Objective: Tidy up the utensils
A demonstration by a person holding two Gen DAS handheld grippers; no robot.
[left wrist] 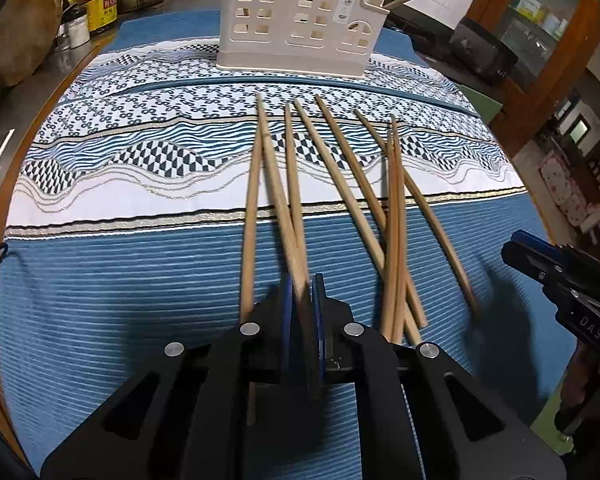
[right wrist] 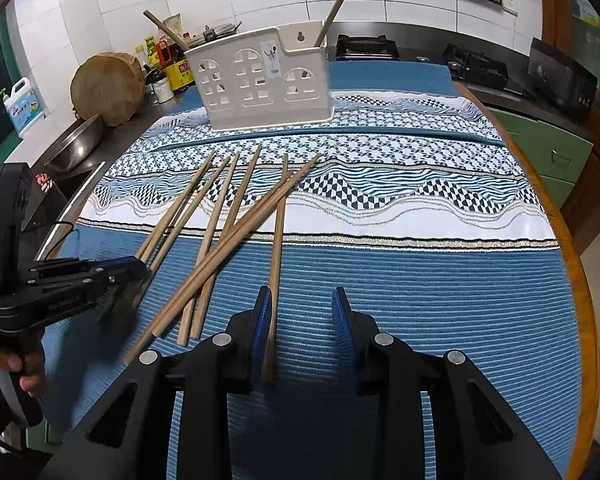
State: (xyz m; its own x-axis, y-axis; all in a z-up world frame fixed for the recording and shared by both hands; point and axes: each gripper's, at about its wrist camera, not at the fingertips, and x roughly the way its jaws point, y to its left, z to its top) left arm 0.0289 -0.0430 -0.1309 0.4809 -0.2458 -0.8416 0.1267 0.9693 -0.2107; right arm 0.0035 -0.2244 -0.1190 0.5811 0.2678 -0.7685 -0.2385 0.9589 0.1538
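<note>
Several wooden chopsticks (left wrist: 336,184) lie fanned on a blue and white patterned cloth (left wrist: 140,264), also seen in the right wrist view (right wrist: 216,216). A cream utensil holder (left wrist: 296,20) stands at the far side, with one chopstick (right wrist: 338,6) upright in its right slot and another (right wrist: 164,30) behind its left end. My left gripper (left wrist: 302,284) is shut on the near end of one chopstick (left wrist: 278,200); it shows at the left of the right wrist view (right wrist: 140,268). My right gripper (right wrist: 302,300) is open, a chopstick (right wrist: 277,248) lying against its left finger.
Bottles and jars (right wrist: 164,64), a round wooden block (right wrist: 108,88) and a metal bowl (right wrist: 76,144) stand left of the cloth. A gas stove (right wrist: 366,46) sits behind. The table's wooden edge (right wrist: 580,280) runs along the right. My right gripper shows at the right of the left wrist view (left wrist: 516,250).
</note>
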